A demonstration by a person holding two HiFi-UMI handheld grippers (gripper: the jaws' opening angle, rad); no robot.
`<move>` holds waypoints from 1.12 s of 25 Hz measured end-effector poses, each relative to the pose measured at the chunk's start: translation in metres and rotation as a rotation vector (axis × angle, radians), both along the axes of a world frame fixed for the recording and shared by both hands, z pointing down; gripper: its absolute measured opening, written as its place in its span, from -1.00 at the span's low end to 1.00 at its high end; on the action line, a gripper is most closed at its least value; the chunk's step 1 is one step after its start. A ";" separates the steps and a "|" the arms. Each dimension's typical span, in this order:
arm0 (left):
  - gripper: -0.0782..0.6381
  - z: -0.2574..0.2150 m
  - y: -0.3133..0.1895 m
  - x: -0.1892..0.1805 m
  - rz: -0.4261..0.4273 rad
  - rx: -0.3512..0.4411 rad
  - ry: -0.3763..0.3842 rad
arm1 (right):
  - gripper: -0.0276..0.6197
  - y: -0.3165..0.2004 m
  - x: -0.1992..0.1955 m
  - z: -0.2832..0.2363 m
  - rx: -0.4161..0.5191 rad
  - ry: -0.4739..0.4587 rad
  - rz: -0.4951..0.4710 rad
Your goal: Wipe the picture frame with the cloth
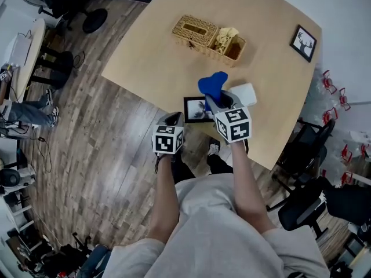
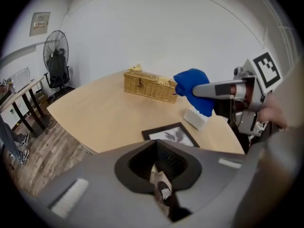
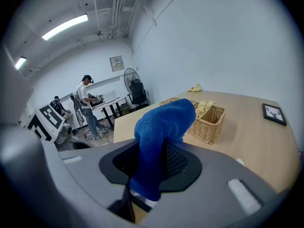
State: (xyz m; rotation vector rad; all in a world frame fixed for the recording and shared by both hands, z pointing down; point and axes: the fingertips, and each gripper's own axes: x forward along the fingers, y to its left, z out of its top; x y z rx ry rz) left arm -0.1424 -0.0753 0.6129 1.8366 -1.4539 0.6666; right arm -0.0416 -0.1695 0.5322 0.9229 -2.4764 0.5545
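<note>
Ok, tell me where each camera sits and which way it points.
Head view: on the person's head, steeply down at the light wooden table; forearms, left gripper, right gripper show.
Left gripper view: on the left gripper, facing across the table to a white wall; its shut jaws show, plus the right gripper with the blue cloth.
Right gripper view: on the right gripper, facing across the table; its jaws clamp that cloth.
Shared: all show the woven wicker basket.

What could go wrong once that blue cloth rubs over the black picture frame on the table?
The black picture frame lies flat right at the wooden table's near edge, and the left gripper is shut and not on it, so a wipe might push it off. The white block sits close by and could get knocked by the blue cloth in the right gripper.
</note>
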 end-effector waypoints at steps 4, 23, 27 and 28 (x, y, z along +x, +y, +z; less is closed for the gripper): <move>-0.64 0.019 -0.006 -0.001 0.078 -0.056 0.020 | -0.59 0.004 -0.008 0.022 -0.046 0.037 0.036; -0.64 0.064 -0.018 0.024 0.448 -0.194 -0.078 | -0.59 -0.009 -0.034 0.062 -0.146 0.075 0.062; -0.63 0.064 -0.017 0.024 0.471 -0.191 -0.065 | -0.59 -0.007 -0.051 0.066 -0.148 0.066 0.032; -0.64 0.064 -0.017 0.024 0.472 -0.190 -0.059 | -0.59 -0.007 -0.055 0.066 -0.146 0.061 0.026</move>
